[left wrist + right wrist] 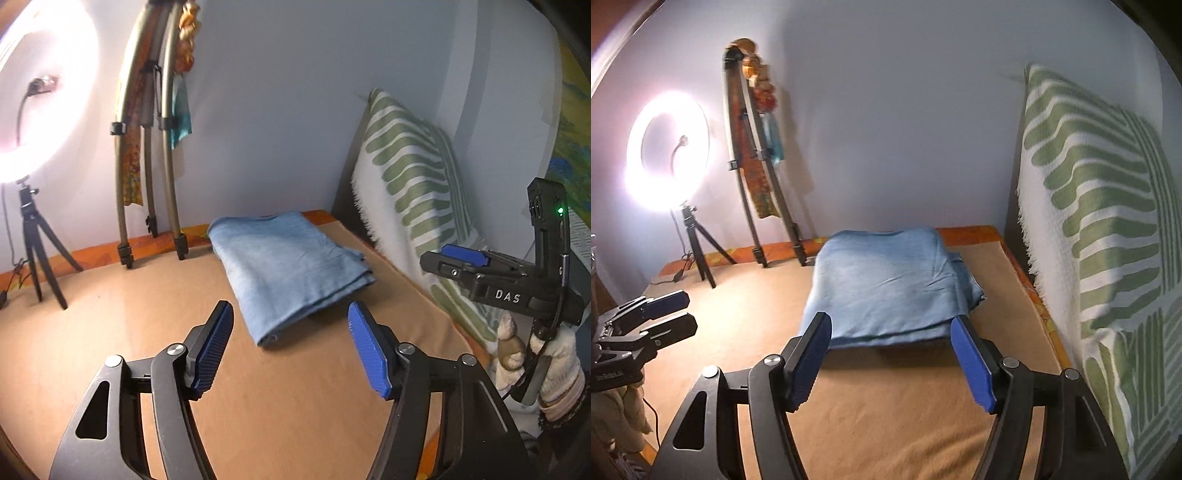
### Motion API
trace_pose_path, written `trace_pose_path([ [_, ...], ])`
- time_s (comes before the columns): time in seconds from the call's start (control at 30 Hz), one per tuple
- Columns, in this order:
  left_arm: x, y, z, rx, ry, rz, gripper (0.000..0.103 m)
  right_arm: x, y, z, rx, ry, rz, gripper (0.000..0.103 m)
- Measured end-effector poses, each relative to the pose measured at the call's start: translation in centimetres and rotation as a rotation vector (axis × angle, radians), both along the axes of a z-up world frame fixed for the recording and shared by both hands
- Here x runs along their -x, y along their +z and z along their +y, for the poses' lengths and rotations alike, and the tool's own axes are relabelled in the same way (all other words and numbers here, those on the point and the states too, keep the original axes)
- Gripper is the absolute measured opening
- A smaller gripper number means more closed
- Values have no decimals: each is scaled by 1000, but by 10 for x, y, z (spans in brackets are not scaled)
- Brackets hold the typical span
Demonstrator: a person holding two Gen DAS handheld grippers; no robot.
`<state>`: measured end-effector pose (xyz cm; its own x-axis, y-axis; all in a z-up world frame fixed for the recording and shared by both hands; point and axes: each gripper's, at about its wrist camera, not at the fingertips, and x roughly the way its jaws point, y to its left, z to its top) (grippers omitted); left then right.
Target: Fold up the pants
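Denim pants (pixel 890 284), soft folded rectangle

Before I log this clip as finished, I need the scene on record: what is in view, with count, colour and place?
pants: one, light blue, folded, far right of mat
mat: one, tan, covers work surface
ring light: one, white, lit, on black tripod, far left
tall tripod: one, olive, against wall
pillow: one, white with green stripes, right edge
left gripper: black, blue jaws open, empty
right gripper: black, blue jaws open, empty
gloved hand: one, cream, holds right gripper
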<state>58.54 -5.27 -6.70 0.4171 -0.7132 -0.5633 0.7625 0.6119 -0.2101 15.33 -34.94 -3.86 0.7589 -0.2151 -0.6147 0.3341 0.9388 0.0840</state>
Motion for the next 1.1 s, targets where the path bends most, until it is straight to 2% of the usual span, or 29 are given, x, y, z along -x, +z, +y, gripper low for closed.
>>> trace_pose_path([
  [0.1,20,8,18,3,6,-43,67,17,7,24,25,13,-14,70],
  [0.17,32,11,30,0,18,-74,74,26,11,38,42,15,-26,72],
  [0.2,37,12,35,-1,28,-87,76,32,12,45,51,14,-36,81],
  [0.27,45,11,44,1,53,-109,81,41,13,56,64,3,-62,89],
  [0.37,54,8,54,-9,92,-127,81,50,14,72,89,-9,-87,90],
  [0.47,56,5,59,-26,129,-114,81,54,10,85,107,-24,-106,98],
  [0.57,57,3,61,-55,137,-121,81,55,6,95,117,-38,-115,100],
  [0.8,61,-6,72,-53,161,-98,83,58,-3,103,144,-53,-123,103],
  [1.1,63,-17,73,-82,158,-88,83,62,-6,99,112,-66,-127,103],
])
